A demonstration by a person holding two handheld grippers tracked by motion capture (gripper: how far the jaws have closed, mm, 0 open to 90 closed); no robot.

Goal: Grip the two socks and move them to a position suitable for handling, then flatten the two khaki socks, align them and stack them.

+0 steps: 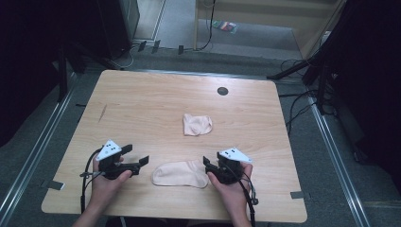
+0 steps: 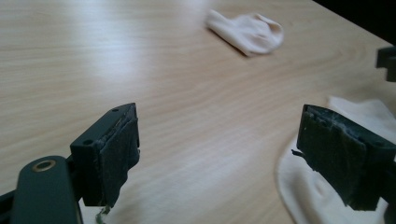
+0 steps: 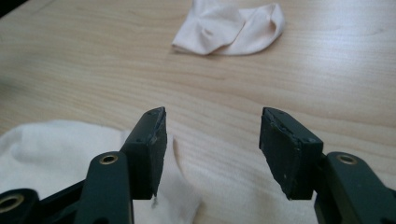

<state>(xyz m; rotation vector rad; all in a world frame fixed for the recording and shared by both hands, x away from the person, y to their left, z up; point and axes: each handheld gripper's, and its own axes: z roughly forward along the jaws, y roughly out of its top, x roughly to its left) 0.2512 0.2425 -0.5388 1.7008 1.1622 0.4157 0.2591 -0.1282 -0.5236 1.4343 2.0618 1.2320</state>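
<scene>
A flat beige sock [image 1: 179,174] [image 2: 299,186] [image 3: 56,149] lies near the table's front edge, between my two grippers. A second beige sock [image 1: 197,124] [image 2: 250,32] [image 3: 229,30] lies crumpled farther back, near the table's middle. My left gripper [image 1: 136,156] [image 2: 217,126] stands open just left of the flat sock, with bare wood between its jaws. My right gripper [image 1: 212,161] [image 3: 212,126] is open at the sock's right end; its left jaw hangs over the sock's edge and holds nothing.
The wooden table [image 1: 142,104] has a dark round hole [image 1: 222,91] near its far edge. Cables and dark stands crowd the floor behind the table and to its right. A metal rail runs along the floor on each side.
</scene>
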